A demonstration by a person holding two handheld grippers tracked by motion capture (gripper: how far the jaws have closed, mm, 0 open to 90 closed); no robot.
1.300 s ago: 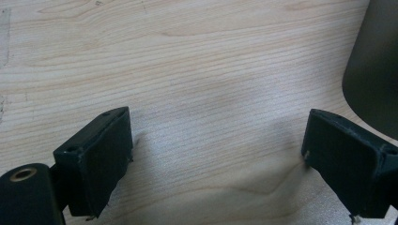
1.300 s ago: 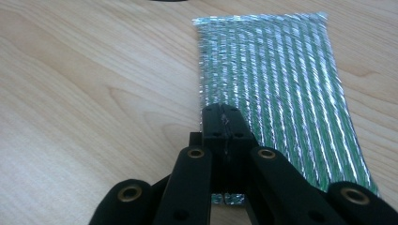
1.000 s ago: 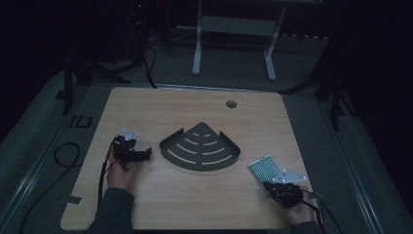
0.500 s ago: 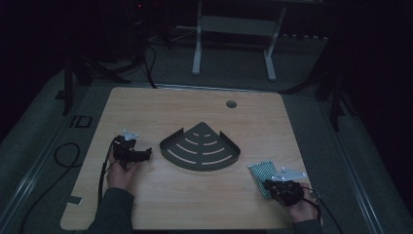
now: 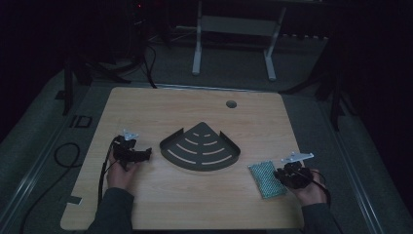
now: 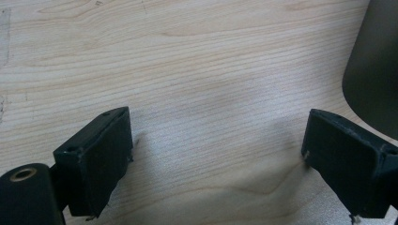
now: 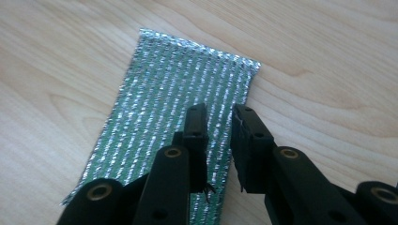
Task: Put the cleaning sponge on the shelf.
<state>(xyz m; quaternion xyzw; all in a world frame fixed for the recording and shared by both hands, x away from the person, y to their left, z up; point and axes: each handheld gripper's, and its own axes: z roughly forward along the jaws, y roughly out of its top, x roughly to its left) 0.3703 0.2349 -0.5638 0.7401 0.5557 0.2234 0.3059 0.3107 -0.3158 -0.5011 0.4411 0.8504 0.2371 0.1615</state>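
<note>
A green and silver mesh pad [image 5: 267, 179] lies flat on the wooden table [image 5: 160, 112] at the front right. My right gripper [image 5: 284, 176] comes at it from the right, and in the right gripper view its jaws [image 7: 218, 112] stand nearly together over the pad [image 7: 173, 117] near its right edge, pinching it. My left gripper [image 5: 142, 155] rests on the table at the left, pointing right. It is open [image 6: 216, 140], with bare wood between the jaws. A black fan-shaped slotted shelf [image 5: 199, 147] lies in the middle, and its edge [image 6: 375, 70] shows beyond the left jaws.
A round cable hole [image 5: 231, 104] is in the table near its far edge. White stand legs [image 5: 197, 48] rise from the floor behind the table. A cable [image 5: 63, 156] loops on the floor off the left edge.
The pad has slid toward the table's front edge and turned a little along with my right gripper. The left gripper has stayed where it was.
</note>
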